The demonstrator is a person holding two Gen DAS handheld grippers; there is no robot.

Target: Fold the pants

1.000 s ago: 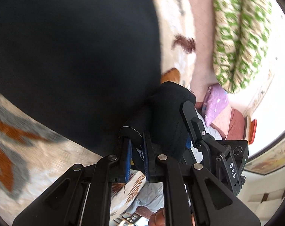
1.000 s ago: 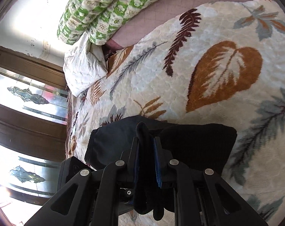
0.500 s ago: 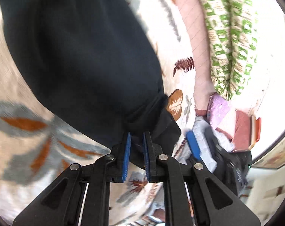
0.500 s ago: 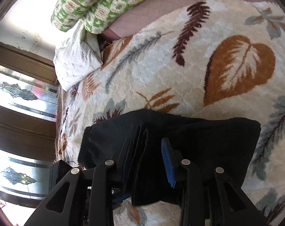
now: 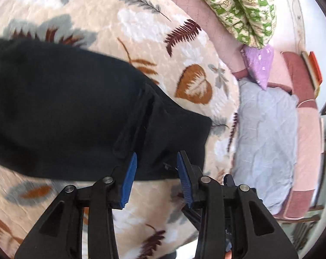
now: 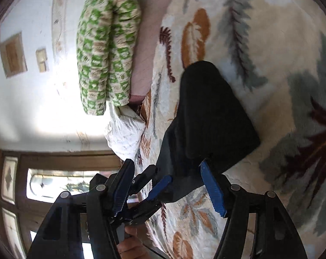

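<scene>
Now both your grippers have let go: left gripper (image 5: pixel 156 174) and right gripper (image 6: pixel 169 194) have just been opening, jaws apart, pads off the cloth. Folded black pants (image 5: pixel 76 112) lie mid-left on the leaf blanket (image 5: pixel 141 26). That fold looks done.

Black pants (image 5: pixel 65 108); cream leaf-print blanket (image 5: pixel 141 32); green-checked, perhaps floral, quilt (image 5: pixel 244 6).

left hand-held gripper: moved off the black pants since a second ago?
Yes. The left hand-held gripper has pulled back from the folded black fabric pants lying on the leaf-print blanket; its jaws have just been opening, no fabric pinched between them.
</scene>
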